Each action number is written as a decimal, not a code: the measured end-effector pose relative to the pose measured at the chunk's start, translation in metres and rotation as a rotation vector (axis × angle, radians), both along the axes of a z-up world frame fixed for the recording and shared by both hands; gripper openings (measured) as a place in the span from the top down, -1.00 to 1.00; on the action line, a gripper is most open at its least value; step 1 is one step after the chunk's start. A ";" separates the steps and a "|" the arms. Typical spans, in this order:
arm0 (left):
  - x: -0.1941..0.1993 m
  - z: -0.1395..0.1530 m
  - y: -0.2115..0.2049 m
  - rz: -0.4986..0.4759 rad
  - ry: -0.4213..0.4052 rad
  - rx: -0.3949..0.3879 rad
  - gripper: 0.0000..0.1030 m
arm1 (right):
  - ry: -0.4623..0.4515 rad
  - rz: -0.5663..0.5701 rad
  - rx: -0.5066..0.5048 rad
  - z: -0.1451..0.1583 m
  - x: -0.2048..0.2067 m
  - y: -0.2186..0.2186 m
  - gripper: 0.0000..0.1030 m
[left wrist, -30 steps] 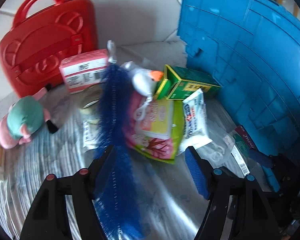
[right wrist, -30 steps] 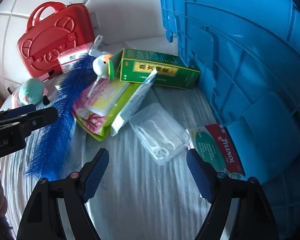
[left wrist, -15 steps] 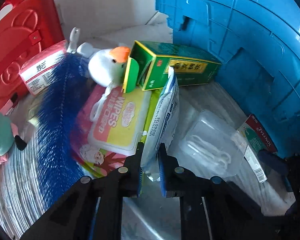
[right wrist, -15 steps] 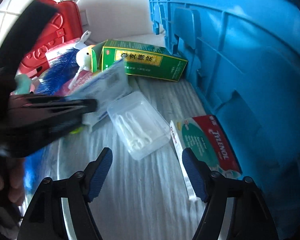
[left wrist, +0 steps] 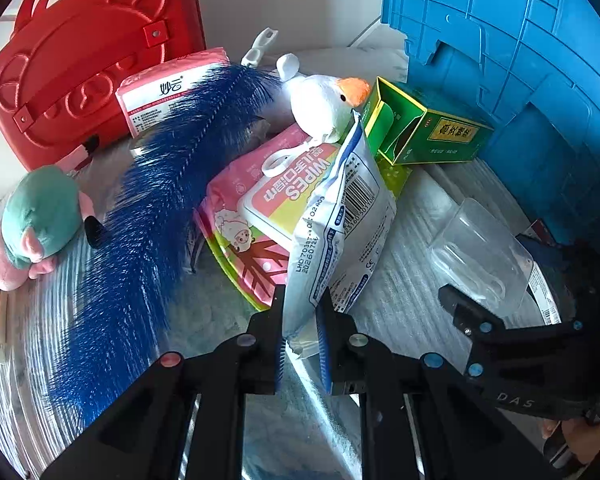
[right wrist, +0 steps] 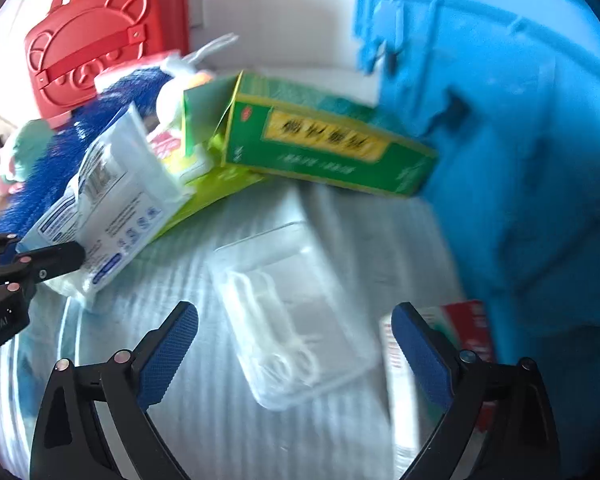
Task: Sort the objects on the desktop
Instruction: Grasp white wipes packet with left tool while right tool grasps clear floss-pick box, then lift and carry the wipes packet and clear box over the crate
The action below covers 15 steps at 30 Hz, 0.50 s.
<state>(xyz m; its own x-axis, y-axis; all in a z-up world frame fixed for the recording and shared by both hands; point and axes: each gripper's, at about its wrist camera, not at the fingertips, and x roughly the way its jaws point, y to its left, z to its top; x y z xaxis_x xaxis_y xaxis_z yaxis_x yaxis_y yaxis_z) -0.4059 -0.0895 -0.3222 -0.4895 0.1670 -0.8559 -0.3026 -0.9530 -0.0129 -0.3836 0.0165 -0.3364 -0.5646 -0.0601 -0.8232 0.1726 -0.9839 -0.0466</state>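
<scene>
Left-wrist view shows your left gripper (left wrist: pixel 302 334) clenched on the lower corner of a white-and-blue sachet (left wrist: pixel 340 216), which leans up across the pink-and-yellow wipes pack (left wrist: pixel 284 196) and is not yet lifted clear of the pile. Your right gripper (right wrist: pixel 294 354) hangs over the clear plastic case (right wrist: pixel 296 316) with its jaws opening wide; the case lies on the table (right wrist: pixel 204 412) between the pads, but nothing presses on it, so that hand holds nothing. By my reading you are at the very start of the sort. Nearly everything is loose on the desktop: the green medicine box (left wrist: pixel 424 130) with its flap open just beside the blue crate (left wrist: pixel 520 60), the white plush bird (left wrist: pixel 320 106), the blue feathery brush (left wrist: pixel 160 216), the pink tissue pack (left wrist: pixel 168 88), the teal-and-pink plush toy (left wrist: pixel 36 224) and a red-and-green carton (right wrist: pixel 466 332) near the crate's wall. A red carry case (left wrist: pixel 80 56) stands shut at the back. Neither view looks inside the crate, so you cannot tell what, if anything, has already gone into it. What is left seems to be almost all of it: carrying the sachet off, closing on the clear case, then clearing the rest item by item.
</scene>
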 end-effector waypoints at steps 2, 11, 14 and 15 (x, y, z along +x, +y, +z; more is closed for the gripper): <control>-0.001 -0.004 0.003 0.002 0.005 -0.002 0.74 | -0.038 0.026 -0.025 -0.007 -0.002 -0.002 -0.36; -0.003 -0.005 0.016 0.012 0.008 0.001 0.74 | -0.087 0.076 -0.095 -0.001 0.015 -0.006 -0.39; 0.006 0.003 0.014 0.013 0.024 0.001 0.80 | -0.092 0.067 -0.074 0.000 0.014 -0.007 -0.31; 0.009 0.007 0.013 0.018 0.034 0.000 0.83 | -0.092 0.067 -0.068 0.000 0.013 -0.008 -0.30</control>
<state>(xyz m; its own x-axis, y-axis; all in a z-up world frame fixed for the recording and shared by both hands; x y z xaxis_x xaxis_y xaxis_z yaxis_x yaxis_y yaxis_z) -0.3967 -0.0769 -0.3151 -0.5209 0.1576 -0.8389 -0.2858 -0.9583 -0.0026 -0.3702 0.0088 -0.3362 -0.4799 -0.1528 -0.8639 0.2388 -0.9703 0.0389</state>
